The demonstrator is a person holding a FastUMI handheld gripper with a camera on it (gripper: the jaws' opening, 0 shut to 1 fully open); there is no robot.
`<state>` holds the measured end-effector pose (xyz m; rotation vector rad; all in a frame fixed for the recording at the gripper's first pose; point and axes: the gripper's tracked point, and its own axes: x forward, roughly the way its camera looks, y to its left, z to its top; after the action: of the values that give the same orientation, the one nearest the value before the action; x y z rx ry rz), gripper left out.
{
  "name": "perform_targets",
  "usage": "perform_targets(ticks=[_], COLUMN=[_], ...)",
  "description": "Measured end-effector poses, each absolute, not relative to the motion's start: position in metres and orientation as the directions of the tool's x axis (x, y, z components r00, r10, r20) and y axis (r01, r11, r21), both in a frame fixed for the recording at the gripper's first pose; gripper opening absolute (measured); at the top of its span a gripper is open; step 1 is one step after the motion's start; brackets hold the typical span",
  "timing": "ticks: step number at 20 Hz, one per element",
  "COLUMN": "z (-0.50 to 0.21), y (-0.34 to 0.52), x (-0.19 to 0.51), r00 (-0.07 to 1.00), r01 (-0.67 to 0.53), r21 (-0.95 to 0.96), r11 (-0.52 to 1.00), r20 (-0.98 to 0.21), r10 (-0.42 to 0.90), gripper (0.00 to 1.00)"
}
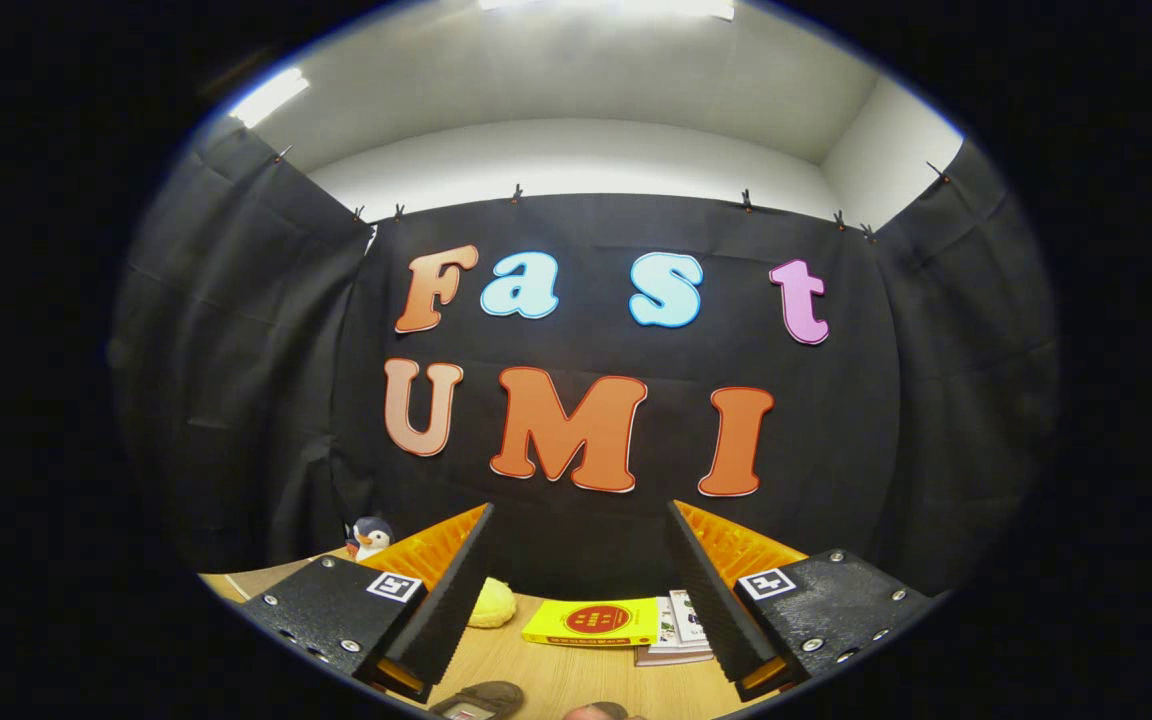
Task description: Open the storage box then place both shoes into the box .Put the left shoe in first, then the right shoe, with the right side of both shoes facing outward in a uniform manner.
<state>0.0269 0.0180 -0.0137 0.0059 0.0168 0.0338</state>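
My gripper is held high and level, facing the booth's back wall, with its two fingers wide apart and nothing between them. Down between the fingers, at the near edge of the wooden table, the top of a dark shoe shows. A sliver of a second shoe lies just right of it. Both are mostly cut off, so I cannot tell which is left or right.
On the table beyond the fingers lie a yellow book and a stack of booklets to its right. A yellow soft object sits by the left finger. A penguin toy stands at the table's far left.
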Motion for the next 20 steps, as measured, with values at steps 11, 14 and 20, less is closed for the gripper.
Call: perform_targets(ticks=[11,14,20], z=[-0.106,-0.156,-0.230], y=[0.133,0.163,0.242], x=[0.028,0.019,-0.006], r00=[0.919,0.842,0.646], r01=[-0.323,-0.367,-0.447], r21=[0.121,0.181,0.425], r11=[0.939,0.913,0.787], r20=[-0.197,-0.353,-0.455], r10=[0.342,0.408,0.613], gripper=[0.99,1.00,0.99])
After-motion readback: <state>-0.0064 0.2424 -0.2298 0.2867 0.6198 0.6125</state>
